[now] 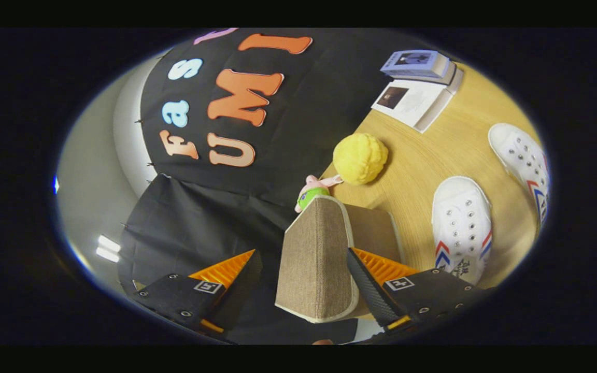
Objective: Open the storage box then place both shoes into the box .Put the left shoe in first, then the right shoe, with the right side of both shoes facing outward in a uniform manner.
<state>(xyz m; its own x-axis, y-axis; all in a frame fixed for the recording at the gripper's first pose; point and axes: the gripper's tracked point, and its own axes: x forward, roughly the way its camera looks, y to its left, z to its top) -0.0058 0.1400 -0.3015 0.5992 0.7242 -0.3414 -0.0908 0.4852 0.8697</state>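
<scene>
both white canvas shoes sat on the wooden table beyond your right finger, so neither was packed. your gripper was spread wide, with the storage box's fabric lid standing raised between the fingers, against the right one; whether the left touched it, you couldn't tell. opening looked underway. the beige woven box had pale piping.

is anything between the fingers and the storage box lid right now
Nothing visible. The raised fabric lid of the storage box already sits between the open gripper fingers; the finger nearer the shoes seems to touch it. The two white shoes lie beyond on the table.
</scene>
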